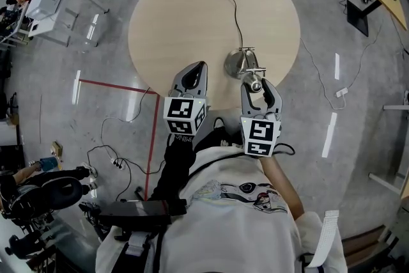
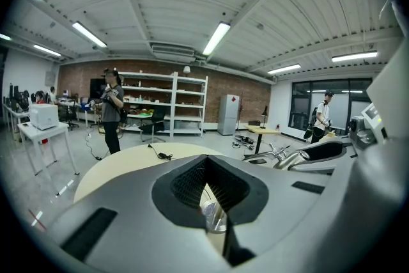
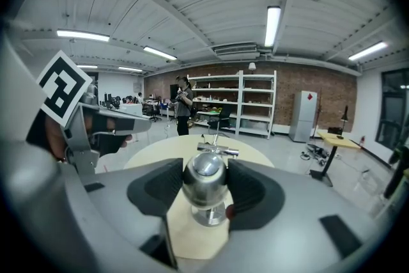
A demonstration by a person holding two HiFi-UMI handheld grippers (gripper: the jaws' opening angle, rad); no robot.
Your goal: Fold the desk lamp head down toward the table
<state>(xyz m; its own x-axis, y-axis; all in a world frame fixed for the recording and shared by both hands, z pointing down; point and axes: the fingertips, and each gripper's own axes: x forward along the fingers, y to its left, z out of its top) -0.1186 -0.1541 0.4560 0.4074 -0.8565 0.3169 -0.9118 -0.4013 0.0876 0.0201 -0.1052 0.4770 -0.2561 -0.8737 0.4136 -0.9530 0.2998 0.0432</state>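
The right hand-held gripper [image 1: 256, 82] is clamped on the silvery lamp head [image 3: 203, 176], just above the lamp base [image 1: 234, 65] on the round bench [image 1: 172, 16]; the left hand-held gripper [image 1: 197, 68] hangs beside it, jaws together, empty.

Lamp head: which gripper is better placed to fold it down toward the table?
Right. The right gripper has its jaws closed on the lamp head. The left gripper sits off to the side, jaws together, holding nothing.

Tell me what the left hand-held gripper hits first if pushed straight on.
Probably nothing: the left hand-held gripper points out over the table, with the desk lamp off to its right. Its height above the top is unclear.
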